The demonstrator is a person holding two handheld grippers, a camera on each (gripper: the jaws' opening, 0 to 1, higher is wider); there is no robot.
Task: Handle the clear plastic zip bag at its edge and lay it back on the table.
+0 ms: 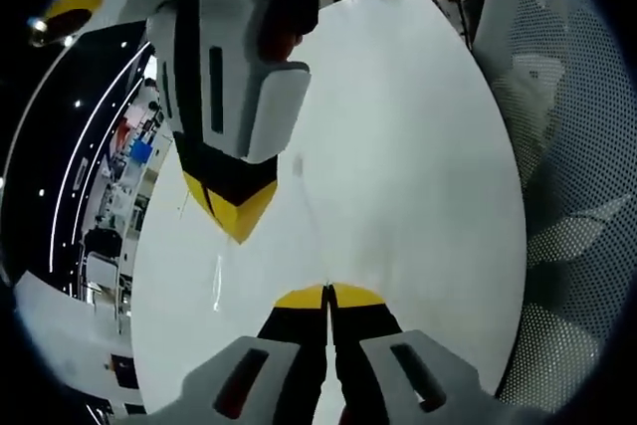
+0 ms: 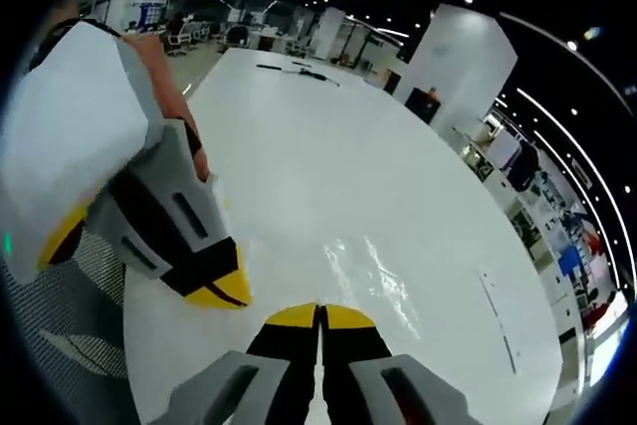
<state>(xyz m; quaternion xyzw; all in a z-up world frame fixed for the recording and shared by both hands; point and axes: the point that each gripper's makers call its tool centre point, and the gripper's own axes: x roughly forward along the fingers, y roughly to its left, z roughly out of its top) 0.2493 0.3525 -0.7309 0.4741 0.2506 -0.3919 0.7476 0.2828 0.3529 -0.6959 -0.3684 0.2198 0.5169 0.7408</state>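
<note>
No brand, label or legible writing is visible on either tool, on the bag or on the worktop.

Left hand-held gripper (image 1: 327,294): the 2 yellow-tipped jaws are pressed together with no gap. In the left gripper view they appear to pinch a thin transparent edge, but the film between them cannot be confirmed. In the right gripper view this tool (image 2: 221,286) enters from the left, held by a hand (image 2: 169,82), with its tip low over the worktop (image 2: 328,136).

Right hand-held gripper (image 2: 319,314): its 2 jaws are also closed tip to tip. Whether they trap the plastic cannot be told. In the left gripper view this tool (image 1: 237,214) enters from above, tip pointing down toward the white surface (image 1: 398,126).

Clear plastic zip bag (image 2: 383,276): it lies on the worktop directly ahead of the right tool's jaws, seen as a glossy, wrinkled transparent sheet. In the left gripper view its faint creases (image 1: 221,276) run between the 2 tool tips.

A mesh-backed chair (image 1: 557,146) stands beside the worktop.
</note>
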